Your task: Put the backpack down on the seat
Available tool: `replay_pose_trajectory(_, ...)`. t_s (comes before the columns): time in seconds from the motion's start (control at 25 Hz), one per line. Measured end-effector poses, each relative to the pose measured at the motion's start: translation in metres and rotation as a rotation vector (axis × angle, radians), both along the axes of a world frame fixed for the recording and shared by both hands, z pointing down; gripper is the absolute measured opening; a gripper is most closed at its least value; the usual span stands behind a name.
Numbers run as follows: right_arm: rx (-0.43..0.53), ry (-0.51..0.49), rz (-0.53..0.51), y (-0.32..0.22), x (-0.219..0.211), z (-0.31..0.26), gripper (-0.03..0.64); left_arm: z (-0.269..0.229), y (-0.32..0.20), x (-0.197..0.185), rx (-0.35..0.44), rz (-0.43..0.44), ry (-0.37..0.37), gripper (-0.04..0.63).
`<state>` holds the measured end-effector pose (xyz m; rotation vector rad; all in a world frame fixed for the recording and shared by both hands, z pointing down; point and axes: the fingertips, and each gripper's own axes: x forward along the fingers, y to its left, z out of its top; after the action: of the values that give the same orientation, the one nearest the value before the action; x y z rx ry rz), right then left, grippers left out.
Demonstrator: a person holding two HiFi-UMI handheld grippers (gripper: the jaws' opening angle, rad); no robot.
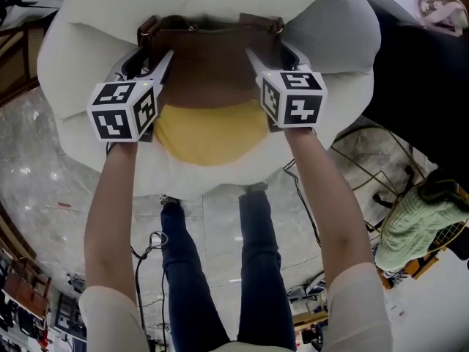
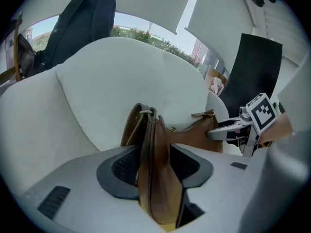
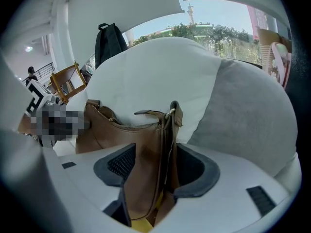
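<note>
White armchair seat (image 1: 88,42) at 12 o'clock. Our two forearms (image 1: 110,211) reach out parallel. Left gripper (image 1: 149,56) and right gripper (image 1: 272,53) both gape wide, each loosely astride one end of the one brown backpack (image 1: 212,68), which rests on one yellow cushion (image 1: 212,134).

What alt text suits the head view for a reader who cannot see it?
Looking down, a brown bag rests on a white cushioned seat, with the left gripper and right gripper at its two ends, jaws astride it. A yellow patch shows below the bag, and the person's forearms and dark trouser legs fill the lower half.
</note>
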<state>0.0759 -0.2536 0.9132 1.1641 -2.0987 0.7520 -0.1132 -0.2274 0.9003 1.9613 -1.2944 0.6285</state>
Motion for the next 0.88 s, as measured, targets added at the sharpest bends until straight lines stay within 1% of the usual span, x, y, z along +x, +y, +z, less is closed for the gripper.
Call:
replay_pose_trajectory(0.2,0.008,-0.011,0.016,0.002,0.004,-0.009,0.250,-0.009,0.006,-0.007,0.022,-0.009,0.014,0.184)
replay_pose_trajectory(0.4,0.001,-0.031,0.019,0.007,0.007,-0.021,0.250,-0.021,0.010,-0.010,0.028,-0.024,0.021,0.184)
replay_pose_trajectory(0.64,0.005,0.007,0.043,0.014,0.016,-0.034,0.246,-0.030,0.021,-0.012,-0.004,-0.024,-0.001,0.183)
replay_pose_trajectory(0.72,0.010,0.022,0.045,0.017,0.018,-0.040,0.203,-0.035,0.027,-0.012,-0.008,-0.028,-0.001,0.157)
replay_pose_trajectory(0.84,0.036,0.046,0.025,0.022,0.020,-0.053,0.075,-0.045,0.033,-0.013,0.002,-0.047,0.005,0.089)
replay_pose_trajectory(0.88,0.045,0.052,0.012,0.024,0.019,-0.057,0.061,-0.048,0.035,-0.013,0.005,-0.048,0.007,0.073)
